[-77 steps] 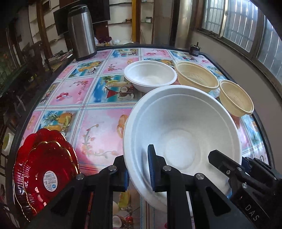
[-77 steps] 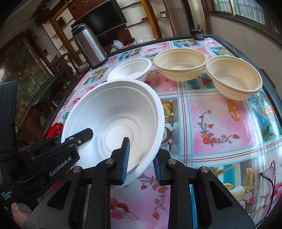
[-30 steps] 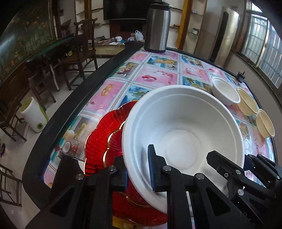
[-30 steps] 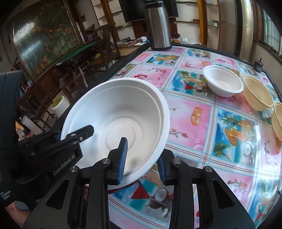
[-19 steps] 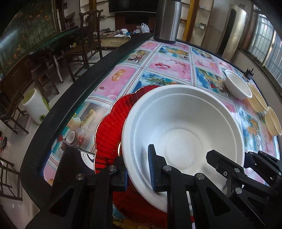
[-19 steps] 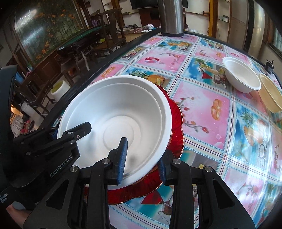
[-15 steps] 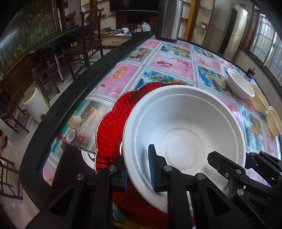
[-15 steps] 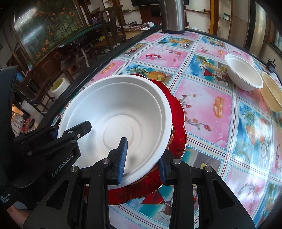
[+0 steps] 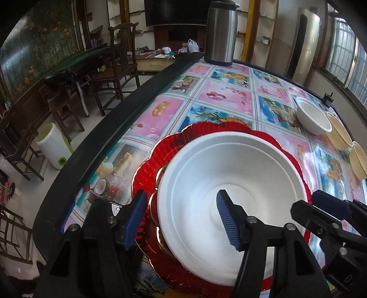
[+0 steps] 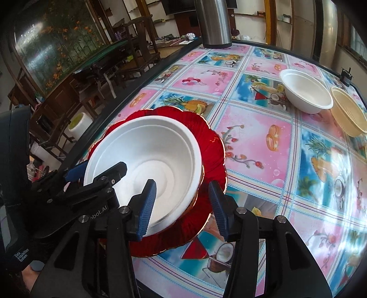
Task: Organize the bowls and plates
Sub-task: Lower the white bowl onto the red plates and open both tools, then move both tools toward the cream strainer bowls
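Note:
A large white bowl [image 9: 231,174] [image 10: 146,149] rests on a stack of red scalloped plates [image 9: 149,169] [image 10: 211,146] near the table's left edge. My left gripper [image 9: 181,217] is open, one finger outside the bowl's near rim and one inside it. My right gripper [image 10: 182,201] is open and straddles the bowl's near right rim. A smaller white bowl [image 9: 312,117] [image 10: 305,91] and cream bowls [image 9: 339,130] [image 10: 348,114] sit at the far right.
A steel thermos [image 9: 221,32] [image 10: 214,21] stands at the table's far end. The table's black edge [image 9: 110,137] runs along the left, with chairs and a white bin [image 9: 54,144] on the floor beyond. A small dark object [image 9: 328,99] sits near the window.
Both grippers carried the large white bowl left over the red plates, set it down on them, then opened and let go of its rim.

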A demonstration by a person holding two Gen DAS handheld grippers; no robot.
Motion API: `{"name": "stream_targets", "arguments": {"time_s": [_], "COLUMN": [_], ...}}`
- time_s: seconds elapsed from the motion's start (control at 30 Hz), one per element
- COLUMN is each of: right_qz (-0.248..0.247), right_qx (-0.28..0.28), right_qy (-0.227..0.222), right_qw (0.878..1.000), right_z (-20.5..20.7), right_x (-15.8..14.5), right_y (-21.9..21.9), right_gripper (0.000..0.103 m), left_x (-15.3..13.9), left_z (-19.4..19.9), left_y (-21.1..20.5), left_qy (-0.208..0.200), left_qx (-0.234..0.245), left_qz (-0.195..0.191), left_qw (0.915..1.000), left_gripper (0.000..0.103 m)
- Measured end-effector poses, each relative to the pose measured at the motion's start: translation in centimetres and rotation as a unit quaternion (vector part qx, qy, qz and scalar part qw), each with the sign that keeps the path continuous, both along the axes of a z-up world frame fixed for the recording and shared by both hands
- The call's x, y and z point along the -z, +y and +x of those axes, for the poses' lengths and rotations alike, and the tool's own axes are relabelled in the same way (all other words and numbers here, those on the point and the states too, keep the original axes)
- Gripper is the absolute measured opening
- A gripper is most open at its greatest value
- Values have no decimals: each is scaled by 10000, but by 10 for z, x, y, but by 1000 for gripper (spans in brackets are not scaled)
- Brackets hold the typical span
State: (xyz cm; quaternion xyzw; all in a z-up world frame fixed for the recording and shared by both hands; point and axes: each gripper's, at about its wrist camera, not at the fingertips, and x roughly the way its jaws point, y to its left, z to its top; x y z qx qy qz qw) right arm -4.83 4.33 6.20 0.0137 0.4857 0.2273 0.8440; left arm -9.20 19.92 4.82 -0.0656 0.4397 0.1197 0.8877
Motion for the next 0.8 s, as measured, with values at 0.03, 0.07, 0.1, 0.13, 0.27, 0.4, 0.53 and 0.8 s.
{"name": "stream_targets", "arguments": {"time_s": [0.03,0.07,0.1,0.13,0.27,0.4,0.53,0.8], "right_qz": [67,147,231,271,425,514,638,715], "right_qx": [57,137,233,303,650,992,1333,1756], "right_qy": [-29,-57,-93,-110,-147,-117,-73,-46], "right_qw": [10000,9998,9994,9991,9969,9937,9890,9818], "right_z": [-1,-1,-1,-1,1,3,3,8], "right_x": [-3,-6,-9,-11,-15,-14,-11,-9], "right_y": [-5,-12,-21,-27,-58,-89,-120,-164], "right_gripper": [48,48,48,48,48,48,56,56], "left_x": [-4,-8,-11,-15,-25,-29,-32,-32], "left_z": [-1,-3,-3,-3,0,9,19,46], "left_y": [1,0,0,-2,-19,-43,-69,-113], "left_qy": [-76,-148,-205,-268,-387,-409,-450,-320], "left_qx": [-4,-22,-26,-3,139,399,634,1074], "left_qz": [-7,-5,-5,-19,62,21,12,-42], "left_qw": [10000,9999,9998,9996,9991,9984,9970,9937], "left_gripper": [67,68,68,68,71,71,71,72]}}
